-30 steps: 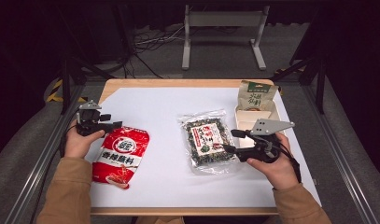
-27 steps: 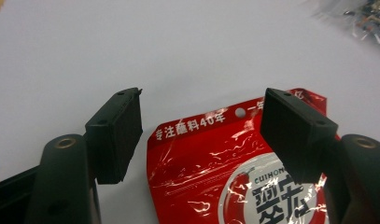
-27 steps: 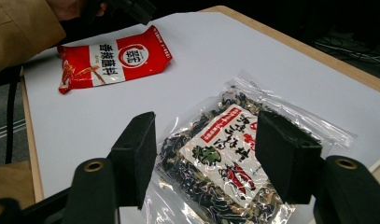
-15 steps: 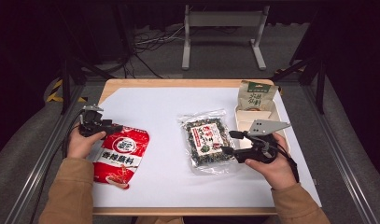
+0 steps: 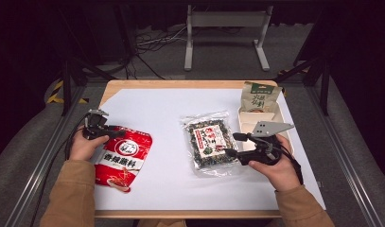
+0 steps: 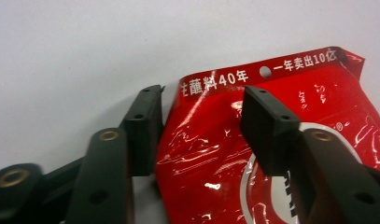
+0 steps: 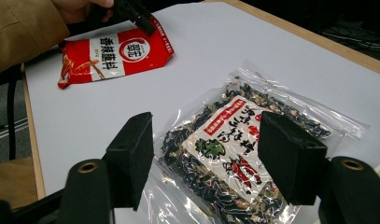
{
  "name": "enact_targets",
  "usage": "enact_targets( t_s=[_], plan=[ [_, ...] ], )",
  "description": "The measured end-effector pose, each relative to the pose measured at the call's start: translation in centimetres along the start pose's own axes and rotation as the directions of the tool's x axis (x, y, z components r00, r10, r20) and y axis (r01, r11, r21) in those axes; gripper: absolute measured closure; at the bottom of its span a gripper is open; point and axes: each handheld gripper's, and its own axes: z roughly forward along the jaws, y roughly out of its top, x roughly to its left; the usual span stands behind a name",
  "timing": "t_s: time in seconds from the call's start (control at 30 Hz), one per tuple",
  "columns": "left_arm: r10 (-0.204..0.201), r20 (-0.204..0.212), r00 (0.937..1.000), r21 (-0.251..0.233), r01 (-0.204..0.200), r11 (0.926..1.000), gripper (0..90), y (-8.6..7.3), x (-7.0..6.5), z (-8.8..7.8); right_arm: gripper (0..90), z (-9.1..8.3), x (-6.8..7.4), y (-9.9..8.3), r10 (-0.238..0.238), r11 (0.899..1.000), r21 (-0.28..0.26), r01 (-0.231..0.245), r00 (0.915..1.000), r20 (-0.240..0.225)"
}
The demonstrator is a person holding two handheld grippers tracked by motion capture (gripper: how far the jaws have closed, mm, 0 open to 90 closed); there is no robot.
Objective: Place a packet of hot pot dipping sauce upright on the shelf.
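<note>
A red seasoning packet [image 5: 124, 158] lies flat on the white sheet at the left. My left gripper [image 5: 115, 135] is at its top left corner. In the left gripper view the jaws straddle that corner of the red packet [image 6: 206, 154]; they have just been closing, but the left gripper [image 6: 204, 93] still has a gap around the foil. A clear packet of dark dried greens [image 5: 211, 142] lies in the middle. My right gripper [image 5: 231, 144] hovers at its right edge, open, with the clear packet [image 7: 243, 140] below the right gripper [image 7: 206, 123].
A green-topped pouch [image 5: 261, 97] stands at the back right behind a beige tray [image 5: 249, 120]. The white sheet [image 5: 161, 109] covers a wooden table with bare white space between and behind the packets. Metal rails run along both sides.
My left gripper has come down onto the red packet's top left corner and its jaws have narrowed. The right gripper has stayed put at the clear packet.
</note>
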Motion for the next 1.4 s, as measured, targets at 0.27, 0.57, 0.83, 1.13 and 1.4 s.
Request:
enact_targets(
  t_s=[0.27,0.57,0.83,1.13,1.4],
  plan=[
    [0.027,-0.012,0.9996,-0.018,-0.027,0.9995,75.0,-0.1,-0.3,0.0,36.1,-0.1,-0.2,-0.1,0.016,1.000,0.001,-0.016,0.9998,0.008],
    [0.093,-0.048,0.9945,0.009,-0.093,0.9956,89.5,0.1,-1.1,0.2,35.9,-0.1,-0.2,-0.2,0.014,1.000,0.001,-0.014,0.9999,0.005],
    [0.032,-0.044,0.9985,-0.062,-0.034,0.9975,89.9,0.8,-2.1,-1.9,42.0,0.1,-0.2,-0.3,0.007,1.000,-0.012,-0.007,0.9999,0.009],
    [0.042,-0.073,0.9964,-0.144,-0.053,0.9881,90.0,1.1,-3.5,-5.1,50.5,0.8,0.4,0.2,-0.006,0.999,-0.038,0.005,0.9997,-0.024],
    [0.050,-0.062,0.9968,-0.164,-0.060,0.9846,90.0,1.4,-5.3,-7.5,51.2,1.4,1.0,0.8,-0.009,0.999,-0.041,0.006,0.9974,-0.072]
  ],
)
